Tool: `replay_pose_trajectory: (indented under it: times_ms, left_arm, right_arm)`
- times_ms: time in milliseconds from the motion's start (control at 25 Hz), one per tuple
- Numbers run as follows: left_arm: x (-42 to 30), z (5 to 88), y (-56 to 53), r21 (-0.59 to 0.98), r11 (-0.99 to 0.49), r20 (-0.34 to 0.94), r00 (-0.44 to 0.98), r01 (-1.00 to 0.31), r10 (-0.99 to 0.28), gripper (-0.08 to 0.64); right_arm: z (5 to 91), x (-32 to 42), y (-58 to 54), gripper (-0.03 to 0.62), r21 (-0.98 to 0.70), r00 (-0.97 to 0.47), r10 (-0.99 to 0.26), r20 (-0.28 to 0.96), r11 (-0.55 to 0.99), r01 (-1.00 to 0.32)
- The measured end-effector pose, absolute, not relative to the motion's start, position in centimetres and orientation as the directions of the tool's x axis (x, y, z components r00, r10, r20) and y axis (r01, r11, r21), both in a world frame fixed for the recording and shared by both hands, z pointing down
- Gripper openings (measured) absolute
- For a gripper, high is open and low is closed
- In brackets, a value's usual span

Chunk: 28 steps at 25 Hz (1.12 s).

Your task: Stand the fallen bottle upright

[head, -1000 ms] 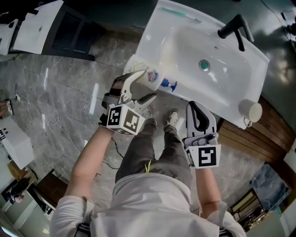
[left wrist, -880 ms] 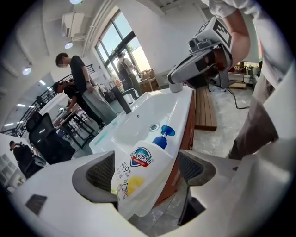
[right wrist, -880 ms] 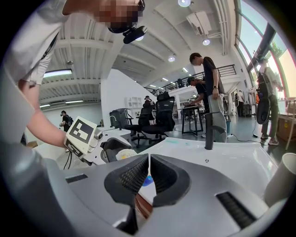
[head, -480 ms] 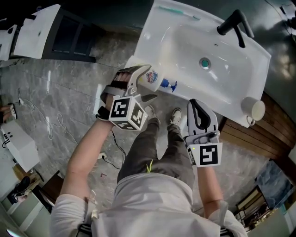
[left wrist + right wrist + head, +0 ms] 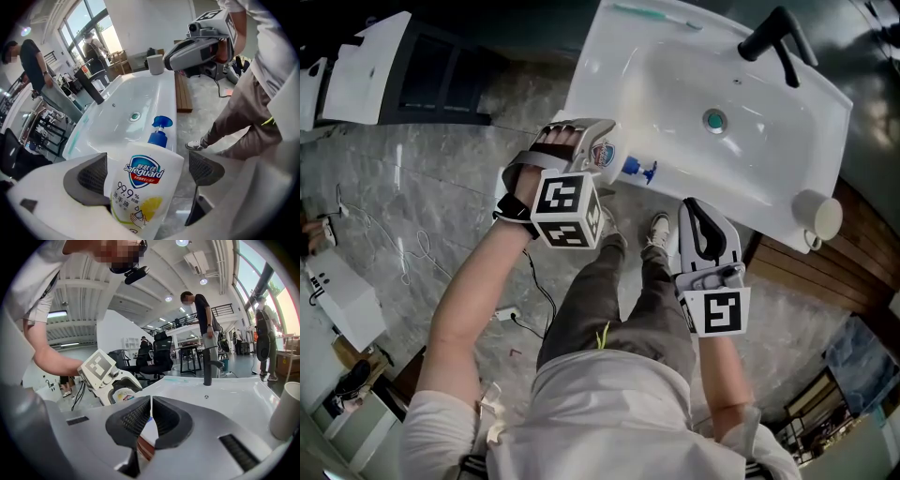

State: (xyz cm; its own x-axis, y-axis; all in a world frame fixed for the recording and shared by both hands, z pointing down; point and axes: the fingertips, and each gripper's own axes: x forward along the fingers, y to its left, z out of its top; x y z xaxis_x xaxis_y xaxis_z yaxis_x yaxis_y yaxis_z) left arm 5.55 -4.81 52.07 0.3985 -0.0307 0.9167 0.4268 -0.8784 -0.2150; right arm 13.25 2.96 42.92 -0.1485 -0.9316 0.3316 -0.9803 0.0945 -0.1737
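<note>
Left claw (image 5: 146,171) is spread wide, its jaws having just been opening, and the bottle (image 5: 143,187) sits between the pads. One pad is close against the bottle's side, though I can't tell if it touches, and the other stands well clear. The bottle lies on its side on the front corner of the sink (image 5: 769,178), pump (image 5: 161,129) pointing along the rim. I'd say the claw straddles the body so it can close across the width and tip the bottle up. Right claw (image 5: 150,420) is pinched together on nothing and hangs back by the person's legs, probably just to keep out of the way.
</note>
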Motion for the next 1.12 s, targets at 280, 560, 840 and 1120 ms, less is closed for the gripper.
replay_pose_trajectory:
  times_ms: [280, 560, 840, 1120]
  left_arm:
    - [6.1, 53.5, -4.6, -0.134, -0.870, 0.940, 0.339, 0.474, 0.040, 0.535]
    - [5.8, 54.5, -4.8, -0.062, -0.864, 0.955, 0.281, 0.500, 0.094, 0.535]
    - [5.7, 55.1, -4.9, -0.023, -0.840, 0.970, 0.214, 0.542, 0.111, 0.535]
    - [5.5, 55.6, -5.2, -0.040, -0.829, 0.975, 0.203, 0.558, 0.090, 0.534]
  right_arm:
    - [43.6, 13.4, 2.7, 0.041, -0.179, -0.138, -0.930, 0.340, 0.081, -0.981]
    - [44.6, 13.5, 2.5, 0.040, -0.186, -0.138, -0.927, 0.348, 0.076, -0.980]
    - [44.9, 13.2, 2.1, 0.040, -0.188, -0.148, -0.925, 0.351, 0.085, -0.979]
    - [45.3, 13.3, 2.1, 0.041, -0.191, -0.142, -0.924, 0.355, 0.077, -0.979]
